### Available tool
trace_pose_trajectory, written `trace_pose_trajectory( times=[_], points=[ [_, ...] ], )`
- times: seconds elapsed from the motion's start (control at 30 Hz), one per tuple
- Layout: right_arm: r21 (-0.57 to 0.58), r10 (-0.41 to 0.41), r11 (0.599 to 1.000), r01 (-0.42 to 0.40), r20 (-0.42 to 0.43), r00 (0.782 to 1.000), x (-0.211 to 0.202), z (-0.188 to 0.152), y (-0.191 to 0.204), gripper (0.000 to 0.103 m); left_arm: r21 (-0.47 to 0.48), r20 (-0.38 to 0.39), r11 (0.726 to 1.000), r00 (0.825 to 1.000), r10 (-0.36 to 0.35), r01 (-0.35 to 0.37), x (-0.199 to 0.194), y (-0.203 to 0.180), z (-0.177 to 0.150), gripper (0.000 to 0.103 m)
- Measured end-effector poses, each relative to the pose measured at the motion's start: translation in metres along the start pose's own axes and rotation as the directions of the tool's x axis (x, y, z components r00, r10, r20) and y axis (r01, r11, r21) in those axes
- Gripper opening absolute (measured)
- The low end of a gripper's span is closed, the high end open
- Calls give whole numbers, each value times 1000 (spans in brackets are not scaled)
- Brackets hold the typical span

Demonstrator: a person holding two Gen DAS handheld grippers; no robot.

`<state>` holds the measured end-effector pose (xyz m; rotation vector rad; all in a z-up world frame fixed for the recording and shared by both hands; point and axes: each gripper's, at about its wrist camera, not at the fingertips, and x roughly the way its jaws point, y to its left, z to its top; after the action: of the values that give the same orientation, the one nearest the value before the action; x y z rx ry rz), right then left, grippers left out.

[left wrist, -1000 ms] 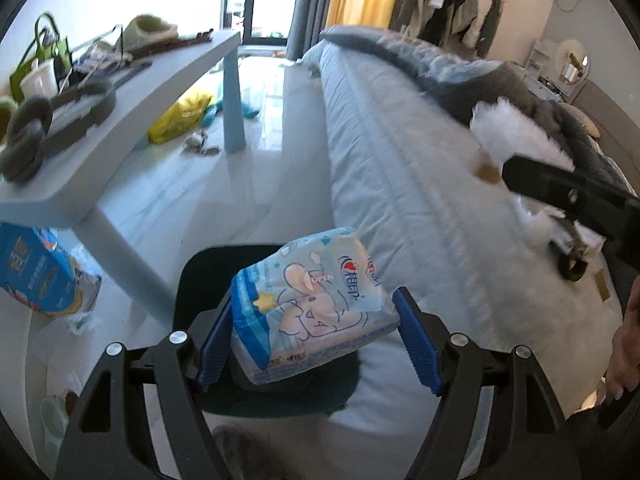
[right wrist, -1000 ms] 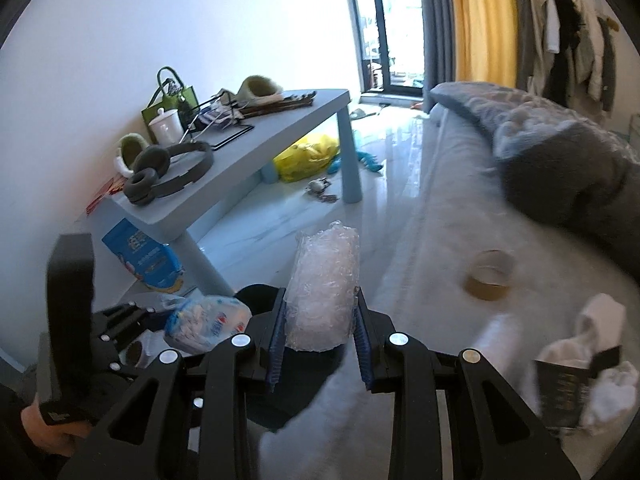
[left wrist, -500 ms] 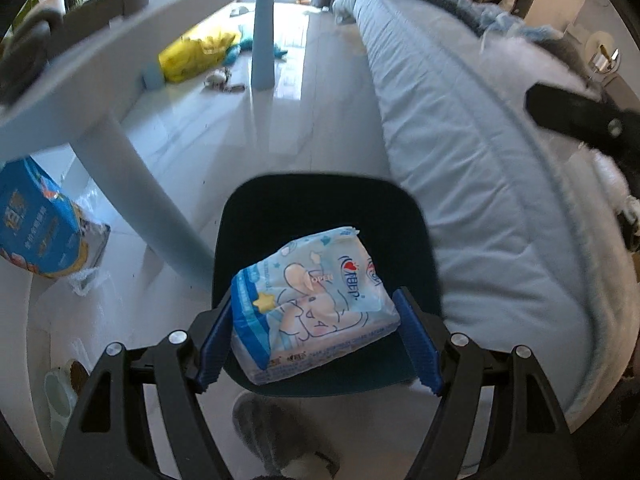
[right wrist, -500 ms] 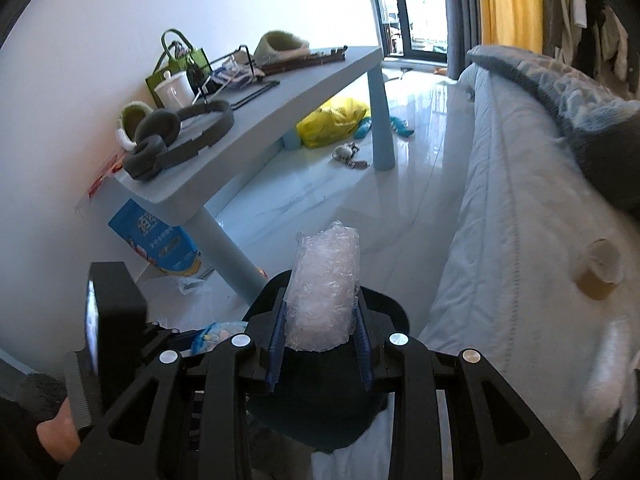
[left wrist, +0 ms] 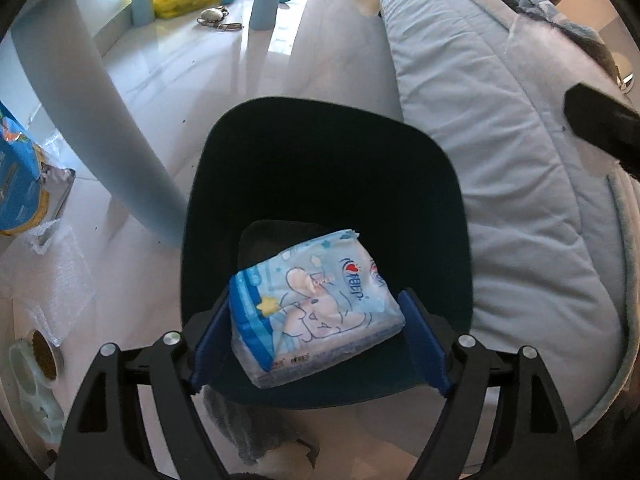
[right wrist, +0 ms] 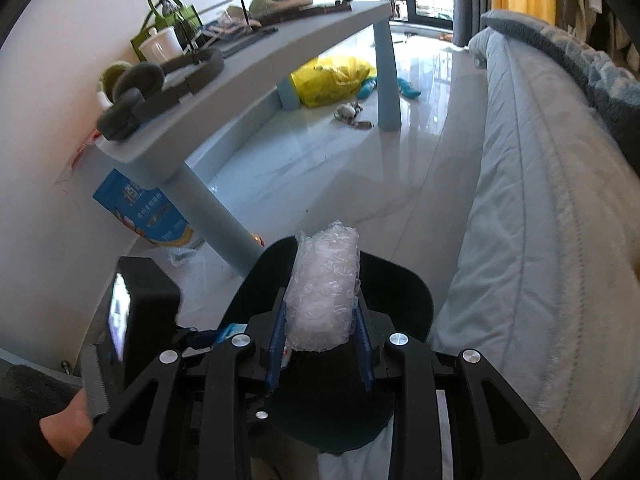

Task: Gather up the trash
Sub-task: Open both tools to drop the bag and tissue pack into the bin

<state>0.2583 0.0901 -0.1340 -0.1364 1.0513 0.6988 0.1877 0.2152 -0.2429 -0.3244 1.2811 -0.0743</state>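
My left gripper [left wrist: 316,328] is shut on a light-blue tissue pack [left wrist: 316,308] with a cartoon print and holds it over the open mouth of a dark bin [left wrist: 320,152] on the floor. My right gripper [right wrist: 320,344] is shut on a wad of clear bubble wrap [right wrist: 326,292], held upright just above the same bin's rim [right wrist: 400,280]. The left gripper's body [right wrist: 140,312] shows at the lower left of the right wrist view. The bin's inside is dark.
A pale blue bed [left wrist: 500,160] lies to the right of the bin. A blue-grey table [right wrist: 248,80] with headphones [right wrist: 160,84] stands on the left, its leg [left wrist: 100,120] beside the bin. A blue bag [right wrist: 148,216], plastic wrap and pet bowls [left wrist: 36,360] lie on the floor.
Both grippers have swung from over the bed to above the bin and lowered toward it, each still holding its item.
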Motion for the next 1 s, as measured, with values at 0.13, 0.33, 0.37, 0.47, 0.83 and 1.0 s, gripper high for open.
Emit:
trace_pose_trajectory(
  times=[0.13, 0.33, 0.37, 0.47, 0.83, 1.0],
  points=[
    [14, -3, 1000, 4, -47, 999, 23, -2, 1, 31, 9, 29, 1000, 1000, 5, -5, -11, 6, 0, 89],
    [19, -13, 1000, 15, -93, 996, 47, -6, 7, 31, -8, 95, 1000, 995, 13, -12, -39, 23, -1, 90],
    [20, -15, 1000, 17, -99, 995, 50, -7, 8, 31, -14, 110, 1000, 994, 11, -10, -45, 27, -1, 89],
    [26, -18, 999, 21, -125, 992, 62, -9, 10, 31, -17, 164, 1000, 986, 5, -2, -64, 34, -1, 84],
    [50, -15, 998, 26, -223, 975, 110, -24, 16, 31, -9, 287, 999, 957, 43, -42, -107, 41, 0, 67],
    [38, -37, 998, 49, -275, 961, 128, -35, 16, 31, 19, 341, 998, 939, 47, -56, -130, 28, 4, 58]
  ],
)
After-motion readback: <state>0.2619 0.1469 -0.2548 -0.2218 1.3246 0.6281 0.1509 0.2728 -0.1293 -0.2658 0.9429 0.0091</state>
